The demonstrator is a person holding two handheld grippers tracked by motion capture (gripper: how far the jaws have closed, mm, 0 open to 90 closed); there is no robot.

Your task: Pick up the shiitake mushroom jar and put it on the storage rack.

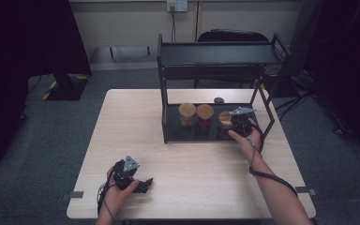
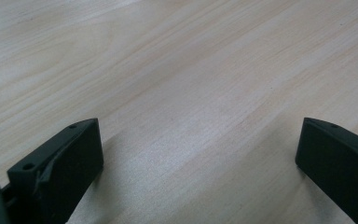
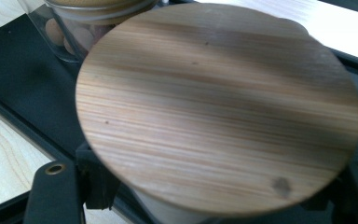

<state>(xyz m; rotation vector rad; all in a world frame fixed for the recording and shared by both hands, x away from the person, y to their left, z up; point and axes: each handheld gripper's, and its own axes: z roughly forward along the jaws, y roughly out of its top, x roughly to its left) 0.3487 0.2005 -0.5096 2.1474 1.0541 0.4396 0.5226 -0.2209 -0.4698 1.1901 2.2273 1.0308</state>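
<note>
Three glass jars with round wooden lids stand in a row on the lower tray (image 1: 173, 136) of a black two-level shelf. The right jar (image 1: 224, 118) sits between the jaws of my right gripper (image 1: 234, 125), which is shut on it below the lid. In the right gripper view its wooden lid (image 3: 219, 107) looms large above my right gripper (image 3: 209, 198), and a neighbouring jar (image 3: 84, 18) stands behind. My left gripper (image 1: 143, 184) rests on the wooden table (image 1: 192, 178) near the front left. It stands open (image 2: 198, 140) with nothing between the jaws.
The shelf's upper level (image 1: 215, 52) overhangs the jars, with black posts at its corners. The middle jar (image 1: 205, 114) and left jar (image 1: 186, 112) stand close beside the held one. A small dark object (image 1: 219, 100) lies on the table behind the shelf. A chair stands beyond.
</note>
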